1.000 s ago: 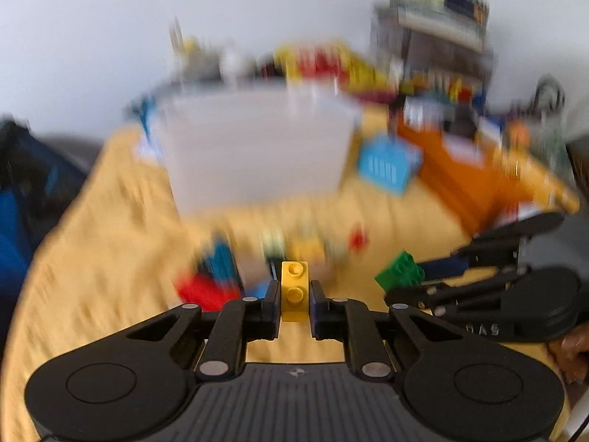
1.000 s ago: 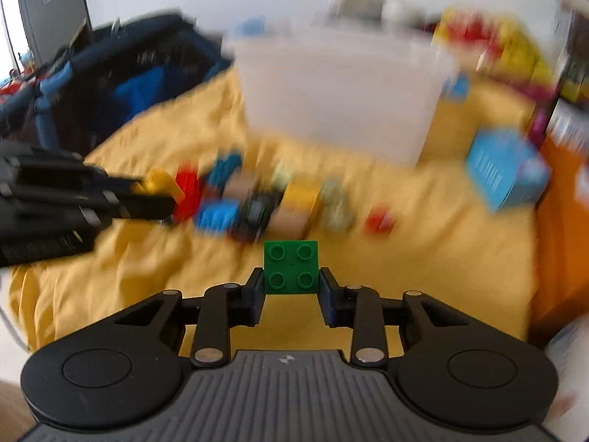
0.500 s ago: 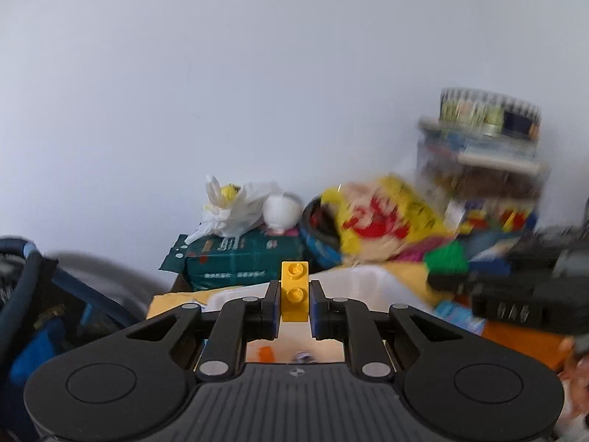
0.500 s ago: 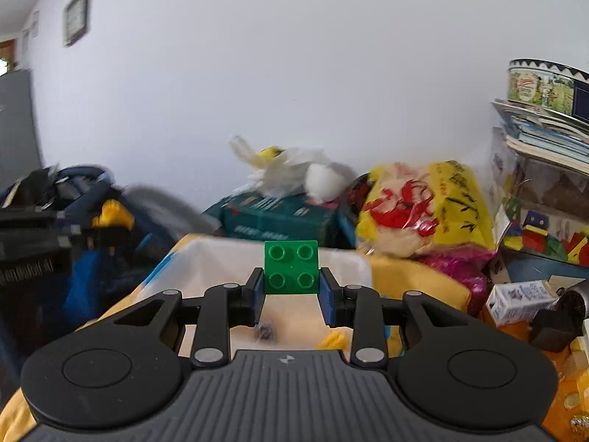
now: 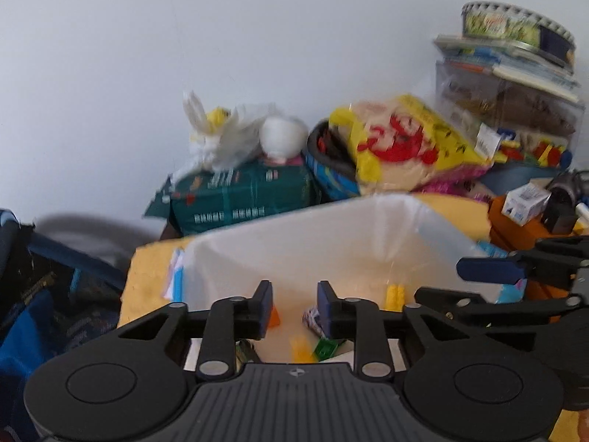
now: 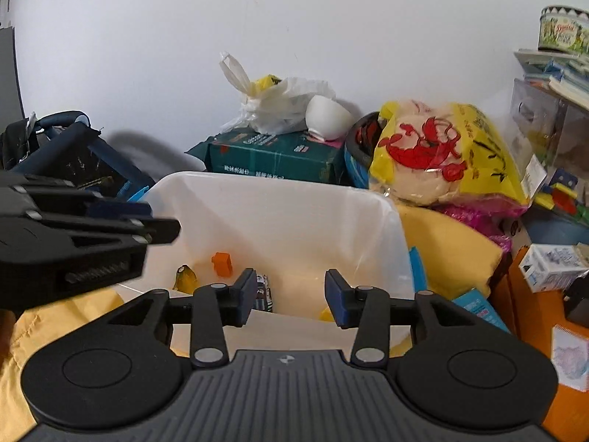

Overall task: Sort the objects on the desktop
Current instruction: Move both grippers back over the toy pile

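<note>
Both my grippers are hanging over the white bin, left gripper and right gripper, jaws just opening, nothing between them. Yellow brick and green brick are lying inside, at six o'clock of the bin floor.

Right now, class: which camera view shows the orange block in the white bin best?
The right wrist view: the orange block sits unobstructed on the bin floor. The left wrist view shows only an orange sliver behind a finger.
</note>
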Tool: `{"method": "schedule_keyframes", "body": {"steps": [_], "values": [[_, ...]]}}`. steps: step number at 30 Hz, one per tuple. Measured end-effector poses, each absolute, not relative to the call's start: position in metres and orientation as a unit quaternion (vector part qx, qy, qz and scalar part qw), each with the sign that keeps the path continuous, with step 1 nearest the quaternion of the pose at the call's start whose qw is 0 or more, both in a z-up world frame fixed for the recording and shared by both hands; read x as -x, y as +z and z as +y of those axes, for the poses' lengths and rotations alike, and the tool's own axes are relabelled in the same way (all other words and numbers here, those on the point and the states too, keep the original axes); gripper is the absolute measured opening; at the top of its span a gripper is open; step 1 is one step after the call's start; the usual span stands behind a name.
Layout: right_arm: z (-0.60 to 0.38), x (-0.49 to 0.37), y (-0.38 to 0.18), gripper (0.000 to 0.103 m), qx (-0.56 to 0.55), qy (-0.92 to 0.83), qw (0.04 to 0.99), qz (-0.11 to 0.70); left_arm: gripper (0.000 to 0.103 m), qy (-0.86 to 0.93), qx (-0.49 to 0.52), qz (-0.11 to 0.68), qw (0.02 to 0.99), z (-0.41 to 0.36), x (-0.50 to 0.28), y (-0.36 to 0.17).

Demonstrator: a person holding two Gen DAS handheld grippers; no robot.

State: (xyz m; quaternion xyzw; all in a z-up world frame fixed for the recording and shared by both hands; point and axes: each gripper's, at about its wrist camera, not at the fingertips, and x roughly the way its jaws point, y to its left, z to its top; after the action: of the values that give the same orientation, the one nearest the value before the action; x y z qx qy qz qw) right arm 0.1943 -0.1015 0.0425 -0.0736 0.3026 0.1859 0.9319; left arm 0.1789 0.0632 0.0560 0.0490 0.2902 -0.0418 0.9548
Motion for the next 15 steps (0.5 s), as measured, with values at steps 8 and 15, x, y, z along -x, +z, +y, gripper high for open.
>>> {"method": "schedule_keyframes", "body": {"steps": [8,15], "values": [[-0.123,-0.158,0.062,0.053,0.070,0.209,0.936,0.275,0.063,-0.066,-0.069,0.232,0.968,0.060,-0.104,0.079],[-0.131,-0.095,0.047,0.057,0.133,0.250,0.919,0.273,0.063,-0.070,0.011,0.289,0.955,0.060,-0.038,0.044]]}}
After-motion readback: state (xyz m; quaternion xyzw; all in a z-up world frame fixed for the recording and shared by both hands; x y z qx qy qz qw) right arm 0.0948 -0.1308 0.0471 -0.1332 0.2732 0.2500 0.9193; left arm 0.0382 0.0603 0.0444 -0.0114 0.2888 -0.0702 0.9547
